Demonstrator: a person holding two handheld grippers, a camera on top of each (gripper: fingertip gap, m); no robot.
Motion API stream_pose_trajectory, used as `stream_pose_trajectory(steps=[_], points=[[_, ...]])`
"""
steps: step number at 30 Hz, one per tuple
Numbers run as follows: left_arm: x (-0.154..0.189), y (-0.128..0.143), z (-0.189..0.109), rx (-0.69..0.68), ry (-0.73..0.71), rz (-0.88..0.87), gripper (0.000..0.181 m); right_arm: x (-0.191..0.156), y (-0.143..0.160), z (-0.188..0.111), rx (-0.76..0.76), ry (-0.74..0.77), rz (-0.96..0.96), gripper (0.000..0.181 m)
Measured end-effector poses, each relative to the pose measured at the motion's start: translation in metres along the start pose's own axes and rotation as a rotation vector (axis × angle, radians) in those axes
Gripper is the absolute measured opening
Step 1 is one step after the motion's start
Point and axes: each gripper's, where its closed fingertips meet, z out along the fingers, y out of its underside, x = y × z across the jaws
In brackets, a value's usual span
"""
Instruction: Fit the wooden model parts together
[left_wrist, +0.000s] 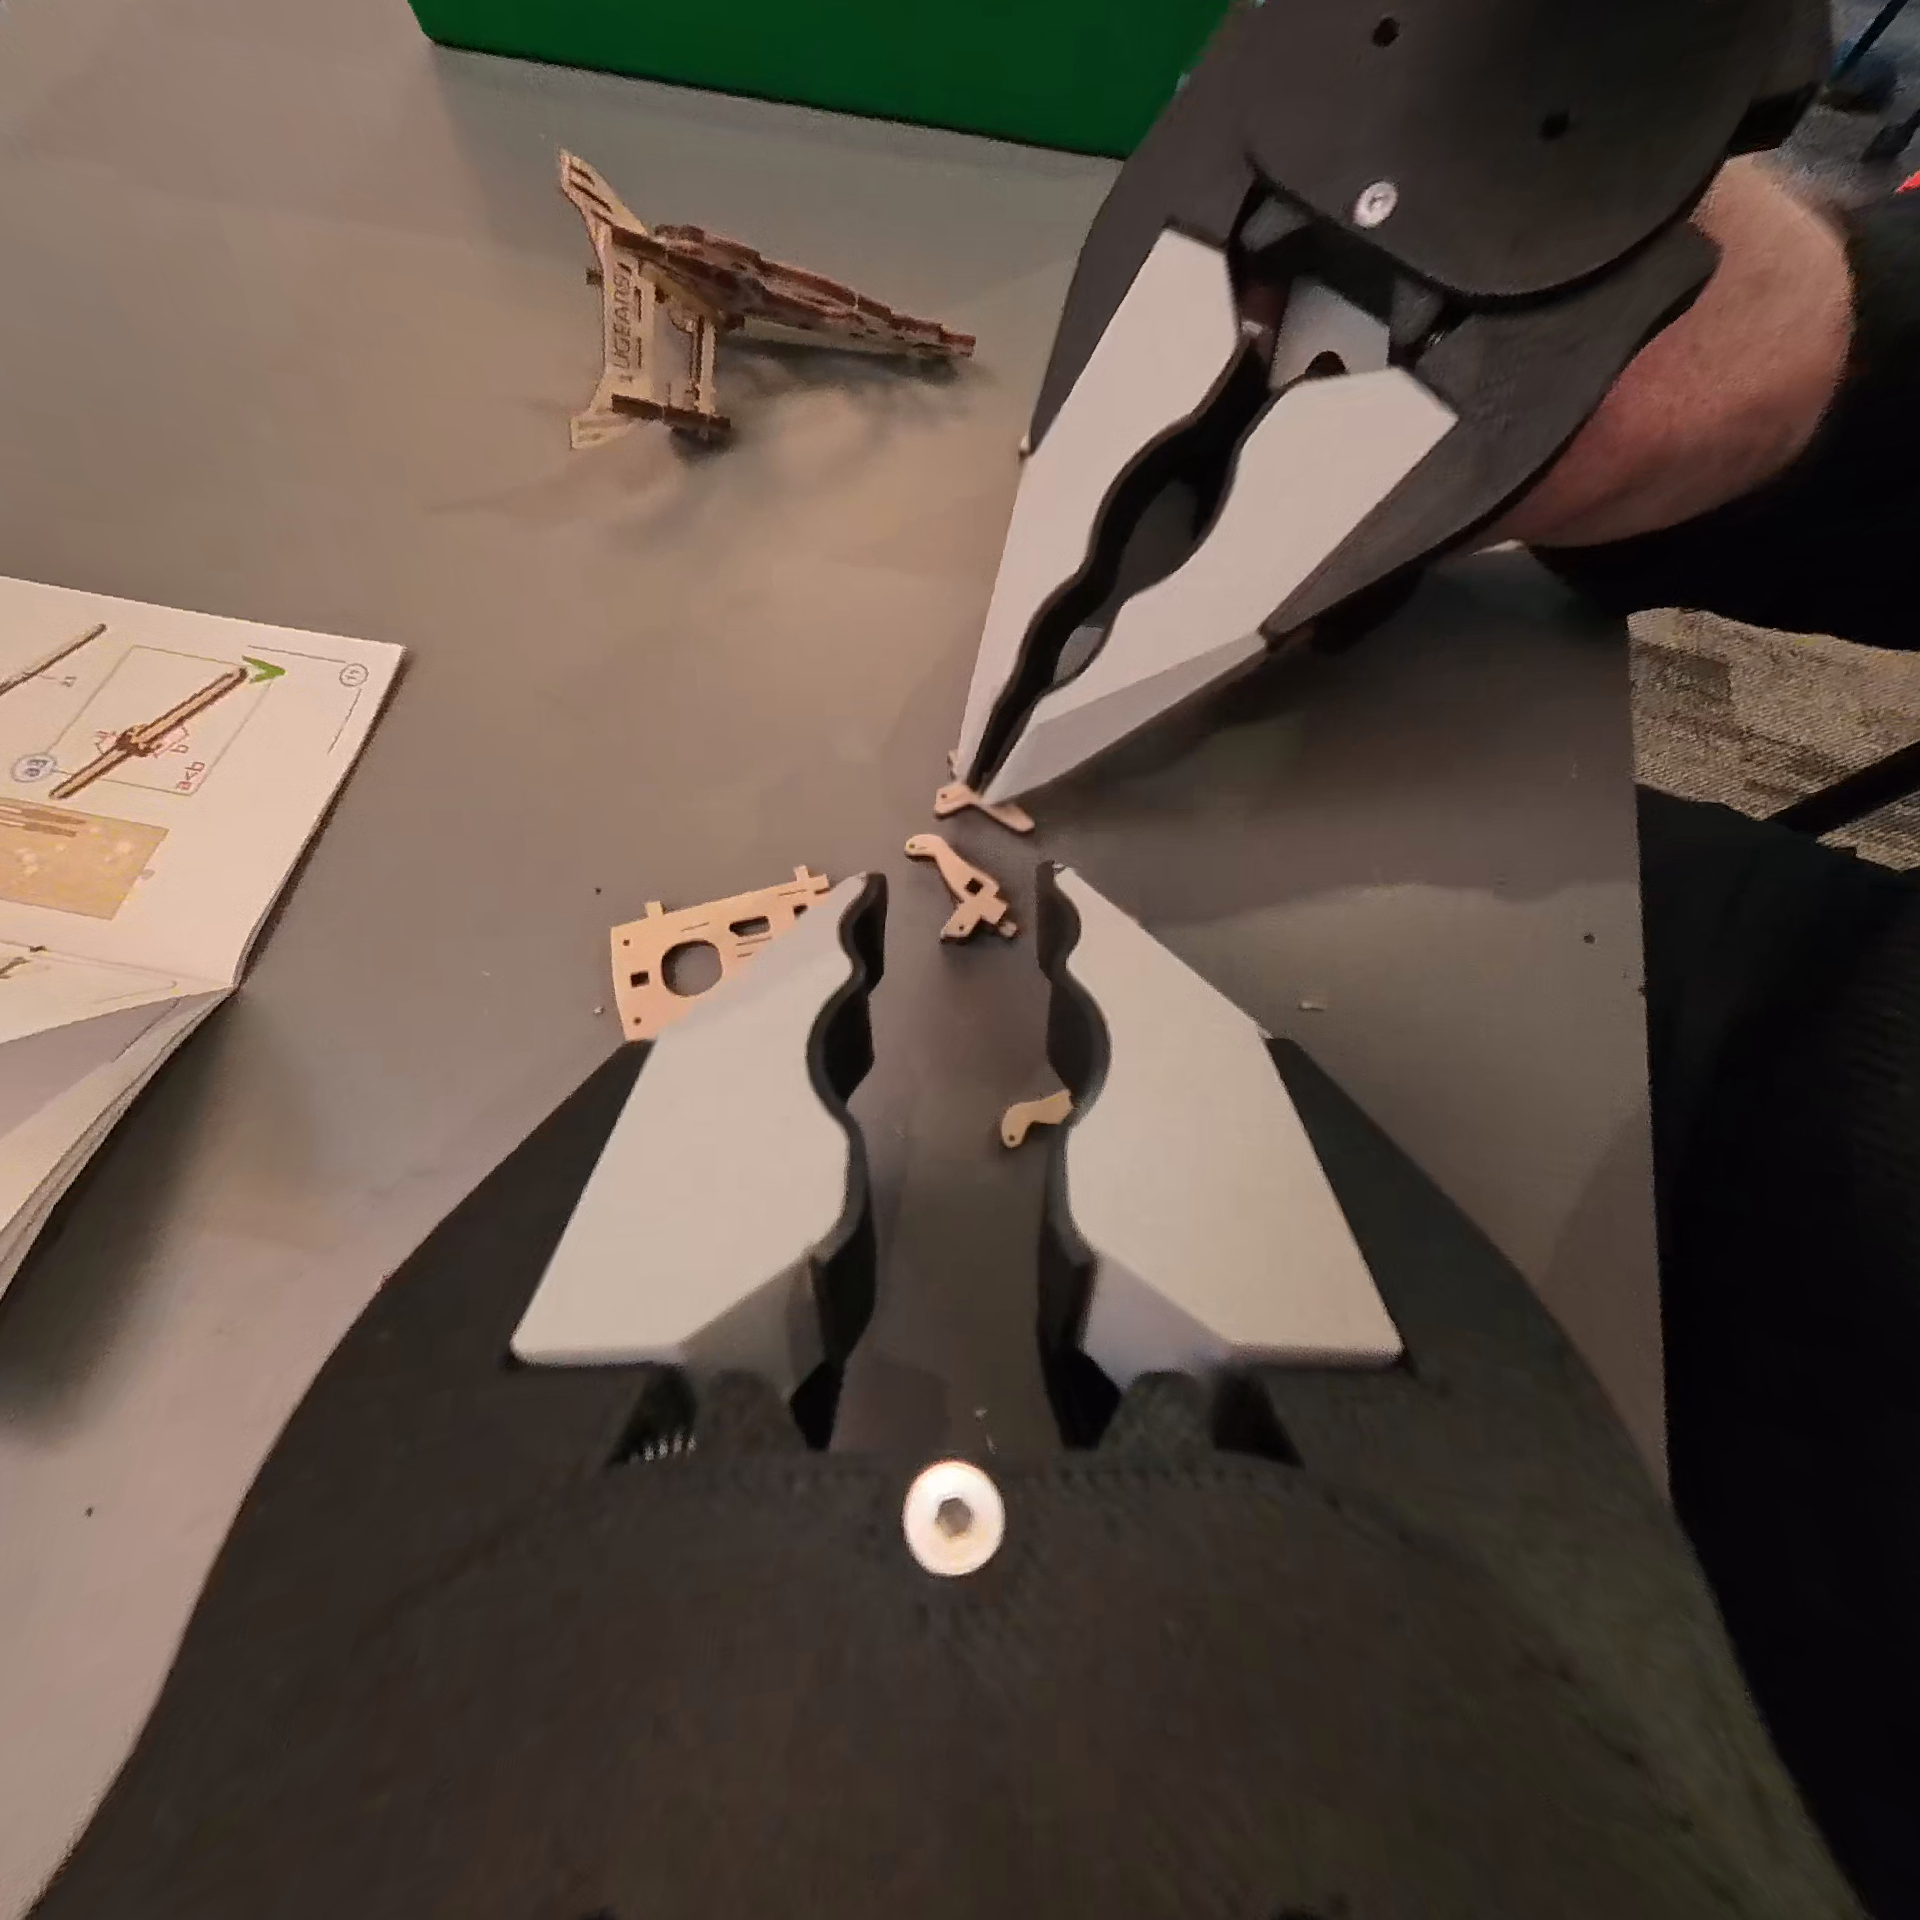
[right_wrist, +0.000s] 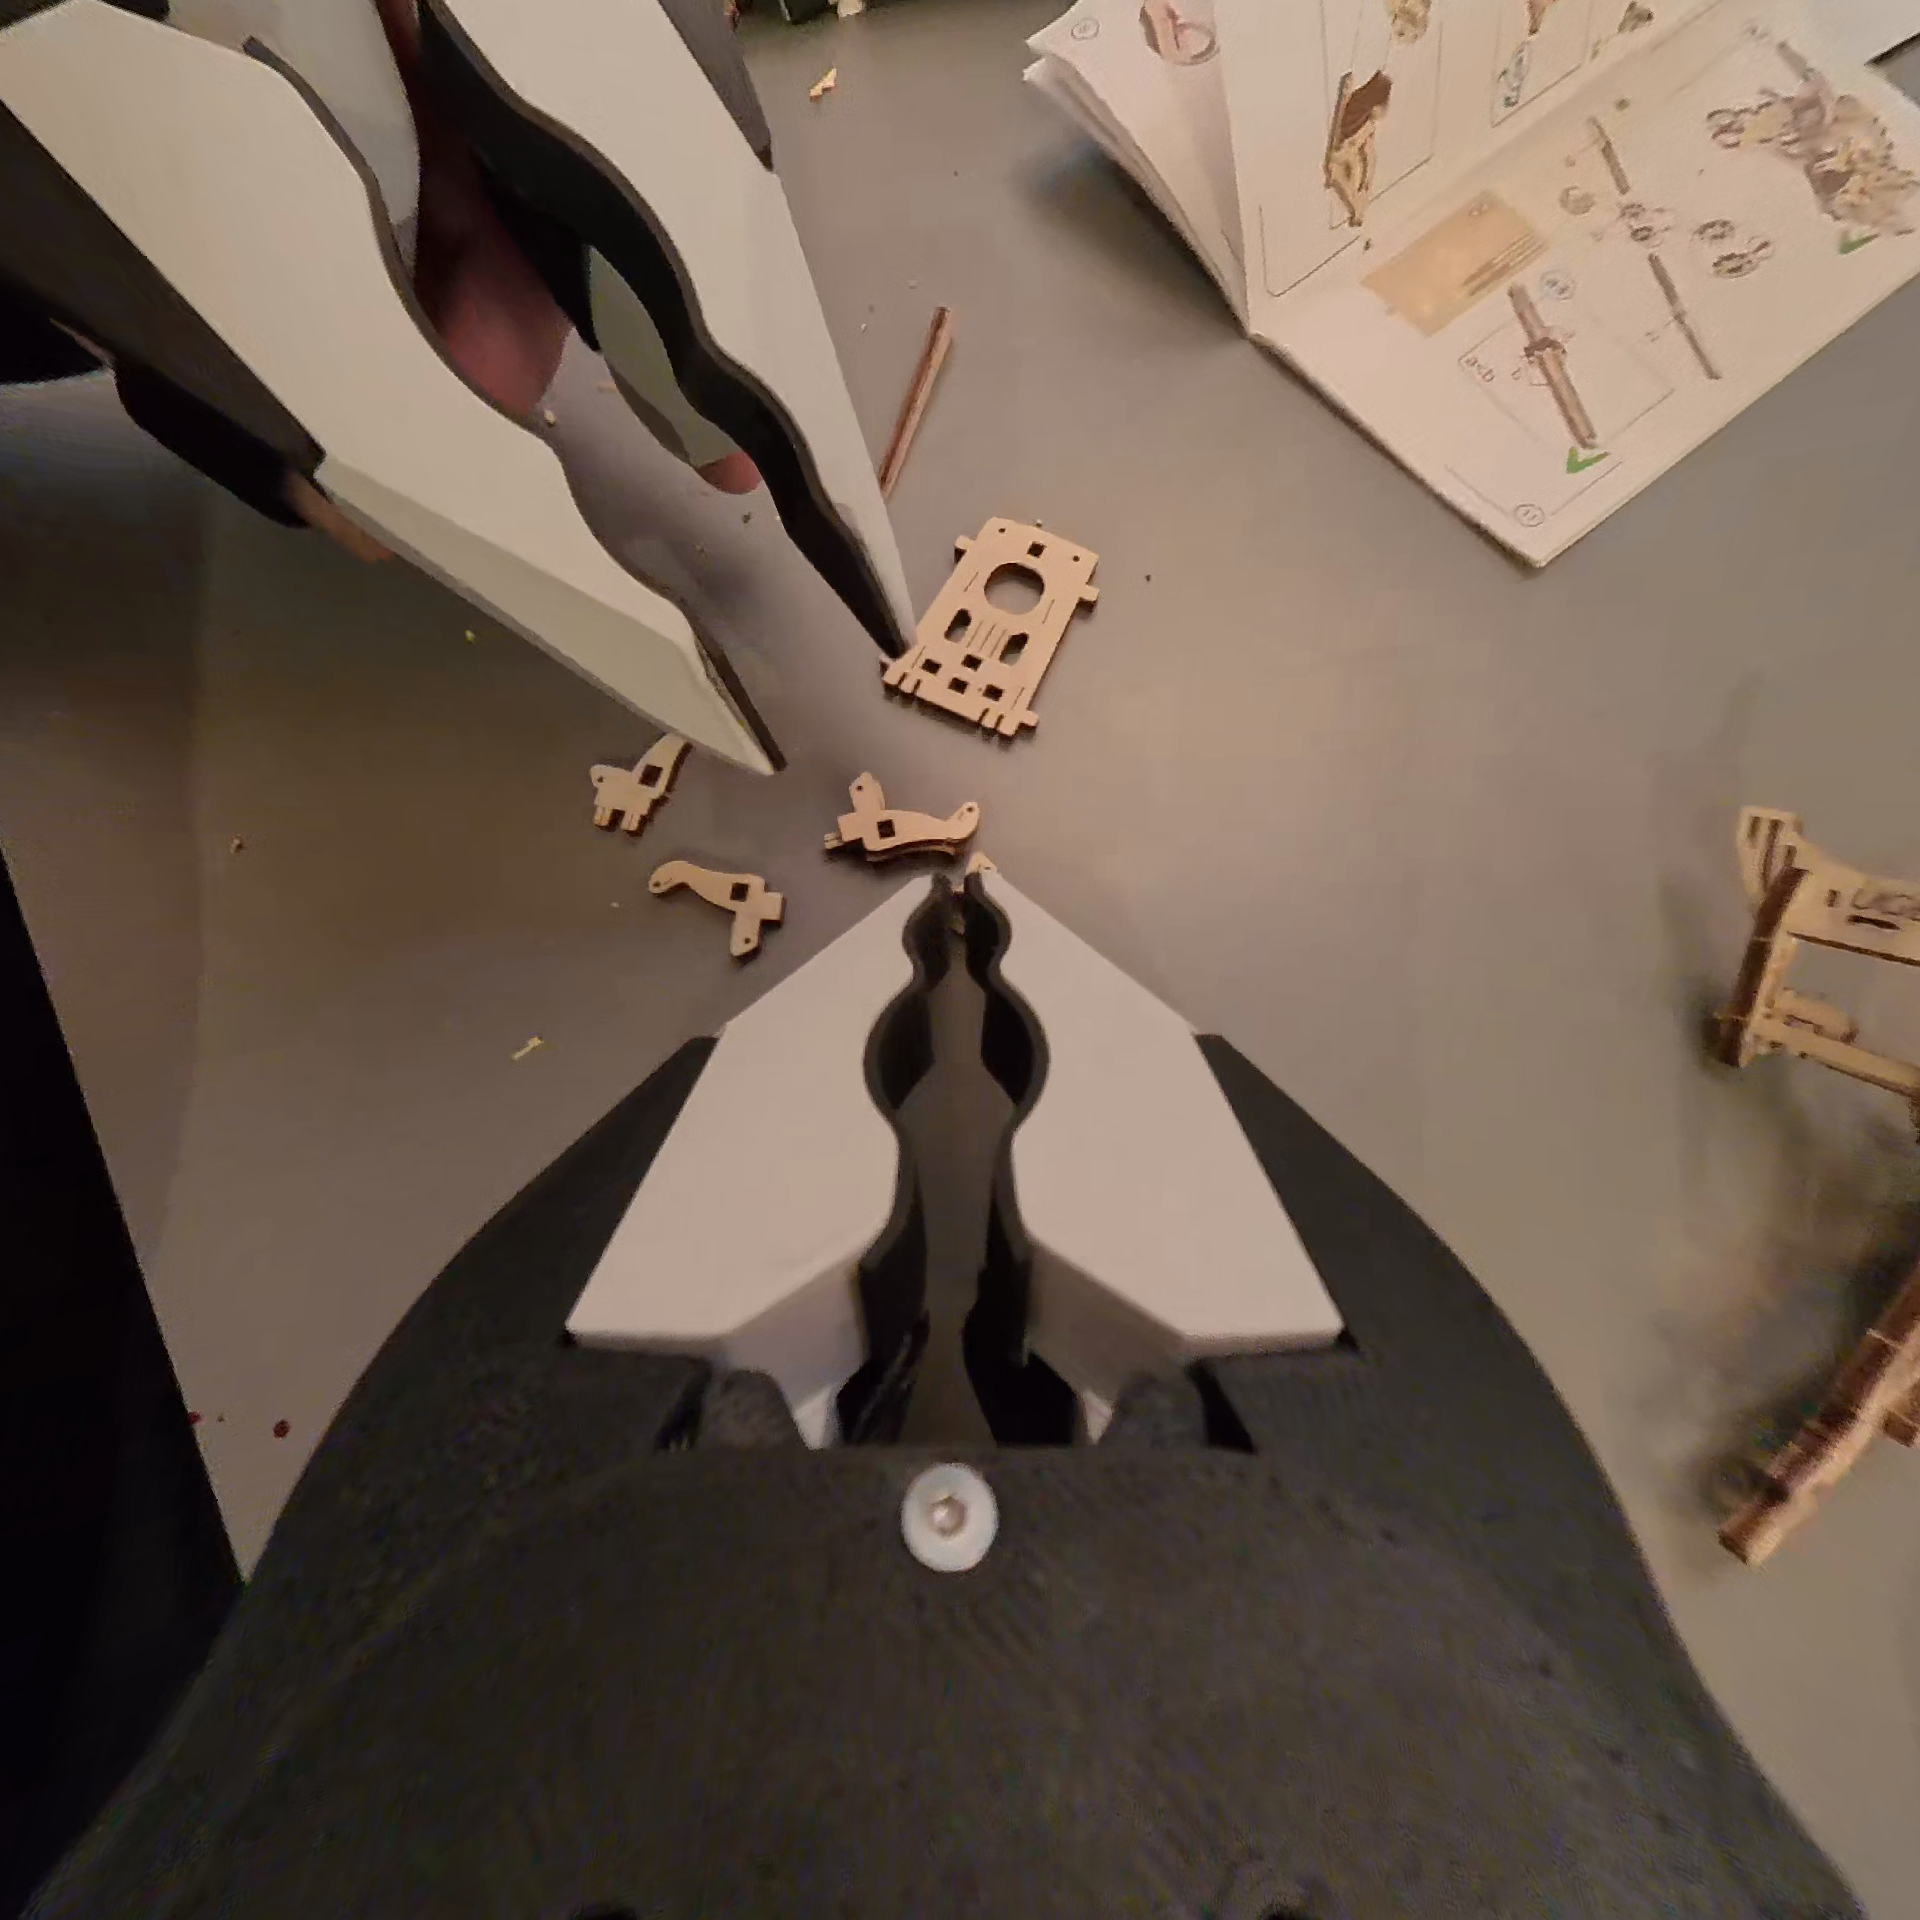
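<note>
Several flat wooden parts (right_wrist: 904, 828) lie loose on the grey desk (left_wrist: 727, 582), between your two tools. Your right hand-held gripper (right_wrist: 958, 885) has its fingers together at the tips, touching the desk just beside the stacked lever pieces; whether it pinches one, you cannot tell. Your left hand-held gripper (left_wrist: 961, 894) stands apart, empty, nearer the slotted plate (right_wrist: 992, 627). An instruction booklet (right_wrist: 1507, 260) lies well apart.
</note>
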Motion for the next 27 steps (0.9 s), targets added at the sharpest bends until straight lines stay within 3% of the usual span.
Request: stream_pose_trajectory(steps=[1, 3, 7, 12, 14, 20, 27], points=[[0.001, -0.002, 0.001, 0.009, 0.003, -0.007, 0.028, 0.001, -0.002, -0.004, 0.025, 0.003, -0.005, 0.000], [0.004, -0.013, 0.003, 0.058, 0.029, -0.033, 0.032, -0.001, -0.014, -0.016, 0.118, -0.024, -0.002, 0.000], [0.020, -0.056, 0.000, 0.275, 0.146, -0.119, 0.066, -0.009, -0.047, -0.053, 0.390, -0.227, 0.160, 0.000], [0.040, -0.087, -0.005, 0.407, 0.277, -0.146, 0.045, -0.020, -0.074, -0.088, 0.616, -0.429, 0.251, 0.000], [0.049, -0.096, -0.010, 0.457, 0.355, -0.157, 0.027, -0.023, -0.078, -0.094, 0.650, -0.463, 0.254, 0.000], [0.056, -0.106, -0.017, 0.550, 0.398, -0.171, 0.026, -0.026, -0.083, -0.106, 0.691, -0.496, 0.236, 0.000], [0.054, -0.106, -0.017, 0.564, 0.331, -0.135, 0.026, -0.027, -0.084, -0.109, 0.657, -0.430, 0.192, 0.000]])
